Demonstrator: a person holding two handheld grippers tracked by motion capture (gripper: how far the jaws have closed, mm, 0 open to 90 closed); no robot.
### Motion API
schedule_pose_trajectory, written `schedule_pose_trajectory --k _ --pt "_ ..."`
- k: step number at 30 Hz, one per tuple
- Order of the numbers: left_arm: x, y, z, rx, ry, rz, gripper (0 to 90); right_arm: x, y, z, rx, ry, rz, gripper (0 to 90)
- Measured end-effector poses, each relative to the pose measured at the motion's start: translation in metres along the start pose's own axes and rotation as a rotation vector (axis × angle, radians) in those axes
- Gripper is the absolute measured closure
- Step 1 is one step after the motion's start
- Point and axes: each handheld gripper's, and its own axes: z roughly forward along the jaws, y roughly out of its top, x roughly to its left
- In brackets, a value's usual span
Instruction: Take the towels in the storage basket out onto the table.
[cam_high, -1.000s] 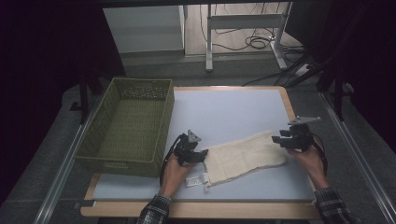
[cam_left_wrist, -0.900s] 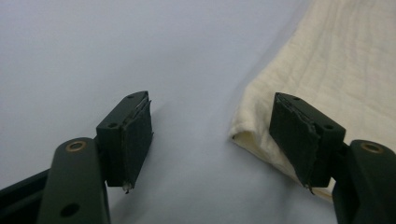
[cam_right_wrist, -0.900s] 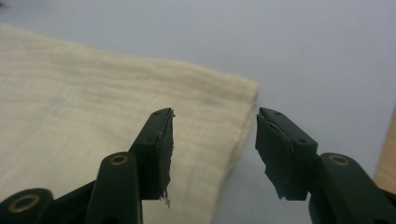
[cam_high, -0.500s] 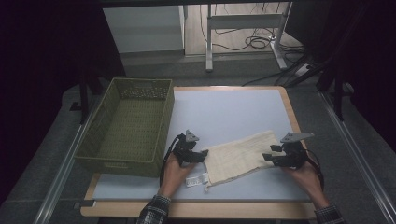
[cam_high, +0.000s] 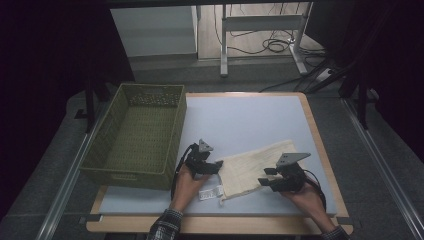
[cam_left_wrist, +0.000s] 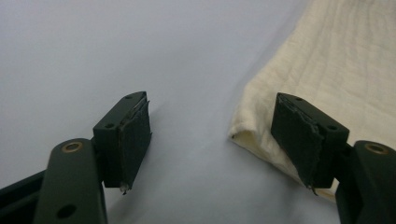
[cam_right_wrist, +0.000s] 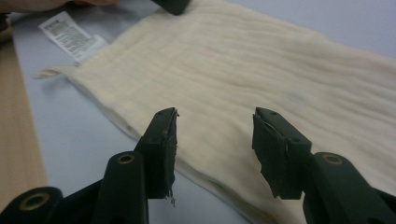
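The room is dim, with dark curtains (cam_high: 45, 55) to the left and right. Beyond the far edge of the table (cam_high: 250, 112), a metal desk frame (cam_high: 260, 25) stands on wooden floor (cam_high: 210, 35), with cables (cam_high: 265, 45) coiled beneath.

A green woven basket (cam_high: 137, 135) stands on the left part of my counter (cam_high: 250, 117). Beyond the counter, cables (cam_high: 272, 46) lie on the floor between grey frame legs (cam_high: 224, 40).
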Motion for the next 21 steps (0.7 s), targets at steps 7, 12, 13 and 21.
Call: schedule_pose_trajectory --k 7,12,13,21 --pt "0.000 0.000 0.000 -0.002 0.000 -0.001 28.5 0.027 0.012 0.022 0.020 0.082 -0.042 56.0" --pt "0.000 0.000 0.000 0.000 0.001 0.001 28.5 0.046 0.020 0.037 0.039 0.132 -0.074 58.9" --pt "0.000 0.000 0.000 0.000 0.000 0.000 28.5 0.050 0.022 0.040 0.042 0.140 -0.083 59.2" --pt "0.000 0.000 0.000 0.001 0.002 0.001 28.4 0.074 0.034 0.060 0.061 0.191 -0.120 60.3"
